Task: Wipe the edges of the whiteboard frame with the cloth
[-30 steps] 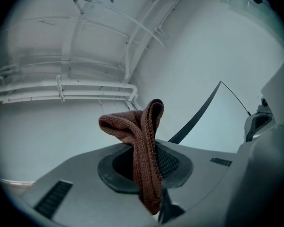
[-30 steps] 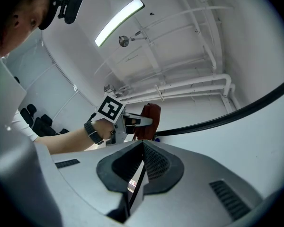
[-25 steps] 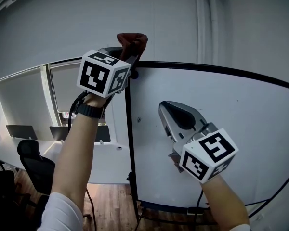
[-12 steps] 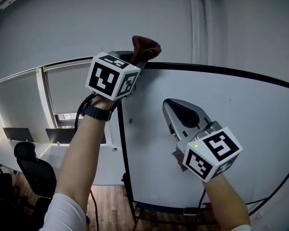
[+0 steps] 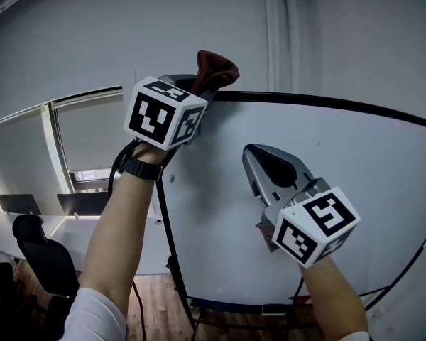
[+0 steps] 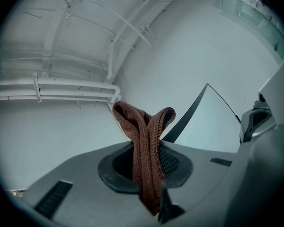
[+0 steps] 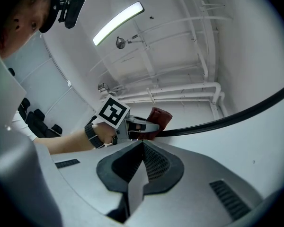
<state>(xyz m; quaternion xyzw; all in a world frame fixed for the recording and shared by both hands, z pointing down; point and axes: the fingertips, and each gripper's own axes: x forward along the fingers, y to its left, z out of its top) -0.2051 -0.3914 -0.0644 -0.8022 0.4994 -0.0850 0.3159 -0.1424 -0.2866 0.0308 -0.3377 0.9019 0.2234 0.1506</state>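
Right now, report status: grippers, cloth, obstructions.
Left gripper shut on brown knitted cloth, at whiteboard's black top frame edge. Right gripper shut, empty, before board. No obstruction seen.

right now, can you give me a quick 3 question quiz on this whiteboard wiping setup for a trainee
1. Which gripper grips the cloth?
2. True or false: the right gripper has its jaws wide apart.
3. The cloth sits at which part of the whiteboard frame? A) top edge, B) bottom edge, C) right edge.

Key: 1. The left gripper, jaws shut on it. 2. False, they are together with nothing between. 3. A.
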